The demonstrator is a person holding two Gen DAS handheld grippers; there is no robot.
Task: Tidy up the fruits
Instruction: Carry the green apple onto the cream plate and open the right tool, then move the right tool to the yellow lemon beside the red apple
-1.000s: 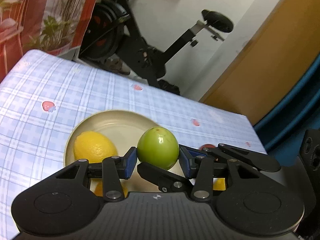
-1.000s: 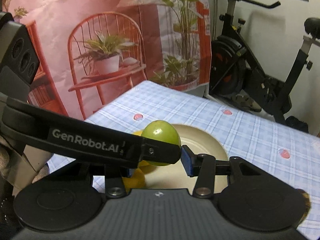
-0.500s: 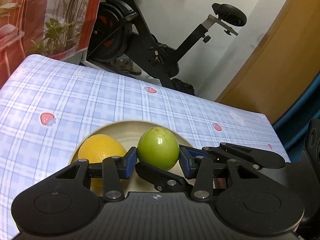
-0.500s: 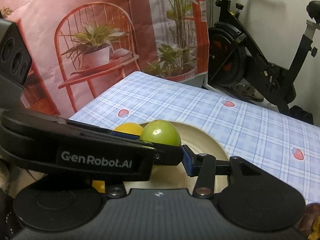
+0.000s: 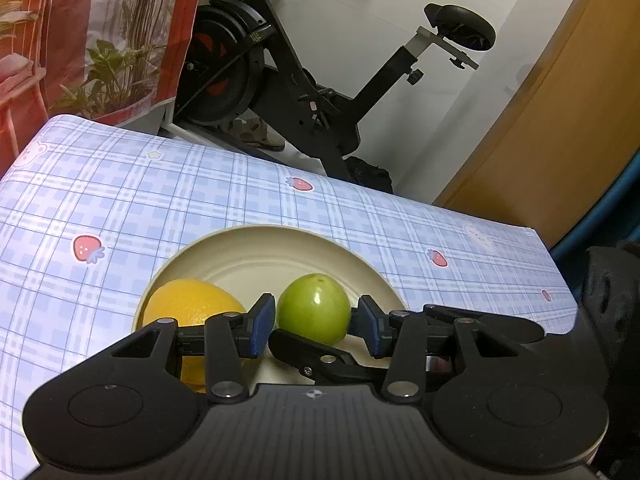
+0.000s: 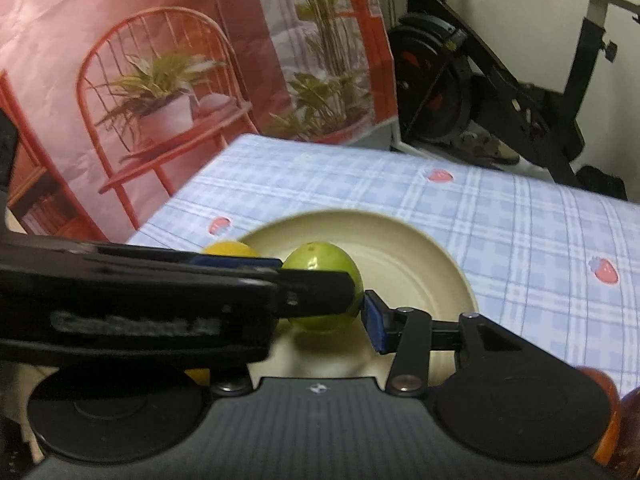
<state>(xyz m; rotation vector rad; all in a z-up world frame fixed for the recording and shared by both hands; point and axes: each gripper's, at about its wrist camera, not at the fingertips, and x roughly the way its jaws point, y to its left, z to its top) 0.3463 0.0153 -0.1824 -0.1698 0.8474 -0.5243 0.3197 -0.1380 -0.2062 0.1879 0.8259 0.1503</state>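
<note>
- The table (image 5: 120,200) is covered with a blue checked cloth. Open cloth is seen to the left of the plate (image 5: 256,248), and the left edge lies well apart from it.
- A lemon (image 5: 188,308) lies in the left part of the plate, just beside the left finger of the left gripper (image 5: 314,326). No free room is left on that side.
- The green fruit (image 5: 314,304) is held between the blue pads of the left gripper at a narrow opening. Both pads are set against its sides, over the middle of the plate.
- The fruit is nearly round, so no long axis has to be allowed for. Whether it already rests on the plate cannot be told.
- The same fruit is also taken by the right gripper (image 6: 326,320), which crosses the left one. Its right pad is seen against the fruit. Its left pad is hidden behind the left gripper's finger, but a grip is judged likely.
- Both grippers are equally near, since the fruit lies right between the fingers of each.
- The move ahead is judged to turn on the bare plate floor below and to the right of the fruit. There it can be set down clear of the lemon.
- A roll toward the lemon or the rim is to be expected on release.
- To the right of the plate more open cloth is seen, then the table's right edge. A reddish thing (image 6: 616,400) at the corner of the right wrist view cannot be identified.
</note>
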